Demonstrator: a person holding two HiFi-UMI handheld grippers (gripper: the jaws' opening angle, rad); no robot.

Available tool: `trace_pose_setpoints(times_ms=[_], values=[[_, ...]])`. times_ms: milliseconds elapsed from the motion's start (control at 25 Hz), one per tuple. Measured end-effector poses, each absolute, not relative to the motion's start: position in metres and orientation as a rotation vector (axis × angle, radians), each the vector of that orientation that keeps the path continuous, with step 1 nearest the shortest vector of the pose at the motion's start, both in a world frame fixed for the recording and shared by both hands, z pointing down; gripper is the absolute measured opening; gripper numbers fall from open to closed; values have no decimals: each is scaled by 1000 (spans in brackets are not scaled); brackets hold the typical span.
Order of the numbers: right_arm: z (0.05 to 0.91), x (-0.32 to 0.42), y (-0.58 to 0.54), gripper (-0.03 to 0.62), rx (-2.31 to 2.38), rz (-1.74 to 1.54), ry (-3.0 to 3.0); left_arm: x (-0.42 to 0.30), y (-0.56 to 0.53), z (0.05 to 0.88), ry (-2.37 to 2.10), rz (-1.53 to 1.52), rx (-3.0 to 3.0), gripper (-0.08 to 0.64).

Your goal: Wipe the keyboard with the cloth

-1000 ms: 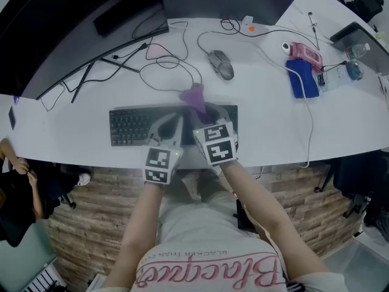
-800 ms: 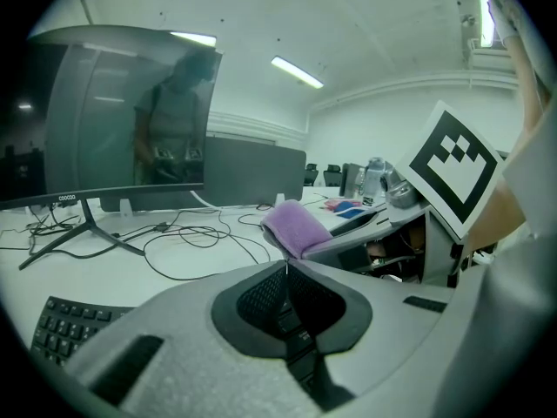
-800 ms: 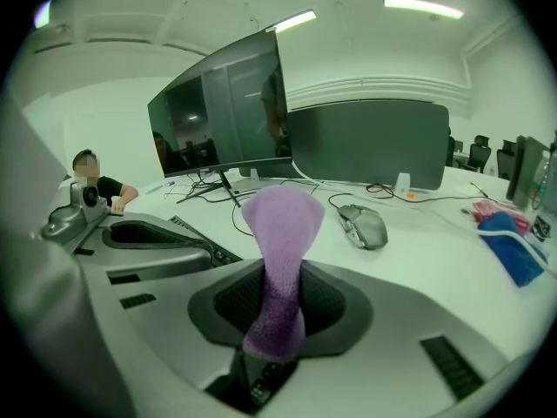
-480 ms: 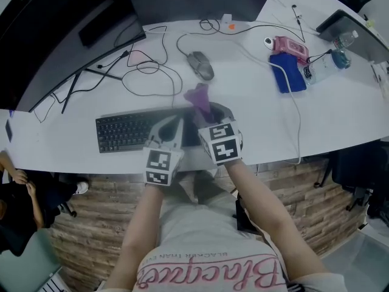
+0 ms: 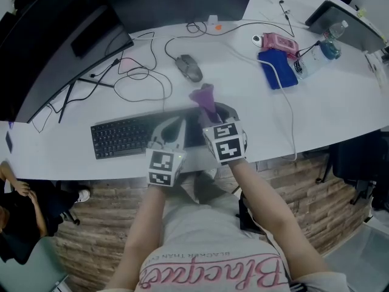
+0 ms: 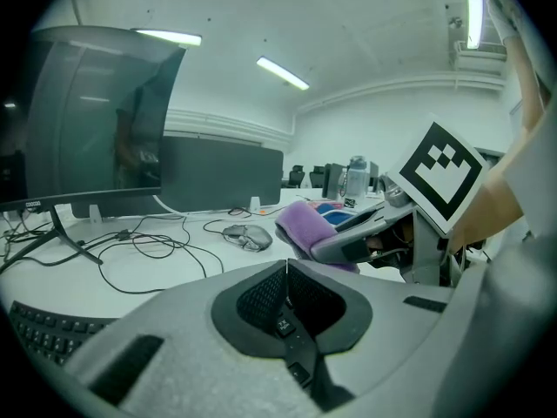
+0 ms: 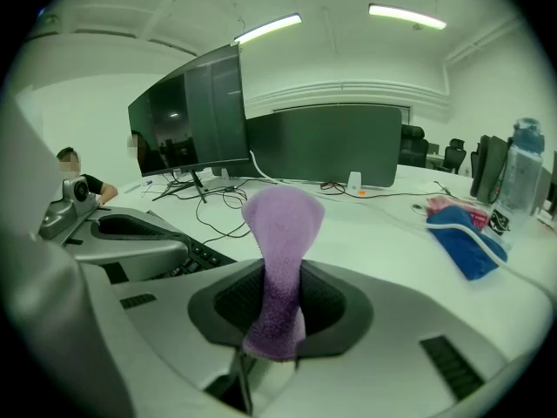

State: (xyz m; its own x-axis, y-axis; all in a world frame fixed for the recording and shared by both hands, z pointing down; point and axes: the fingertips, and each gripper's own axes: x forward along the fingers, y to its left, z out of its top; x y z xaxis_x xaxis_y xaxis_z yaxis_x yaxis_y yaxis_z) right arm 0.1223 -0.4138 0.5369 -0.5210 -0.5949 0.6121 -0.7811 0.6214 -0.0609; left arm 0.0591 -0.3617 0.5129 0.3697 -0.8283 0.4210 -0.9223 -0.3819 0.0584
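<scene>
Purple cloth (image 7: 280, 233) is clamped in the right gripper (image 7: 277, 277): jaws pinched on its lower end, free end sticking up past the tips. Left gripper (image 6: 286, 268) is fully closed, jaws met, nothing held. Both are held side by side over the right half of the black keyboard (image 5: 121, 136). Grey mouse (image 5: 189, 67) is seen beyond on the white desk (image 5: 255, 114), with cables (image 5: 137, 78) and monitor (image 5: 55, 47) further back

Purple cloth (image 7: 280, 233) fuzzy, napped fabric. Black keyboard (image 5: 121, 137) matt plastic. White tabletop (image 5: 328, 111) smooth, faint sheen. Grey mouse (image 5: 189, 67) smooth plastic.
</scene>
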Motion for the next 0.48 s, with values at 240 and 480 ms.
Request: trace_pose_setpoints(times_ms=[240, 480], values=[[532, 143, -416, 90, 1131, 409, -2255, 64, -356, 505, -1543, 463, 2374, 8], [512, 150, -406, 91, 1178, 385, -2260, 58, -349, 491, -1551, 450, 2405, 8]])
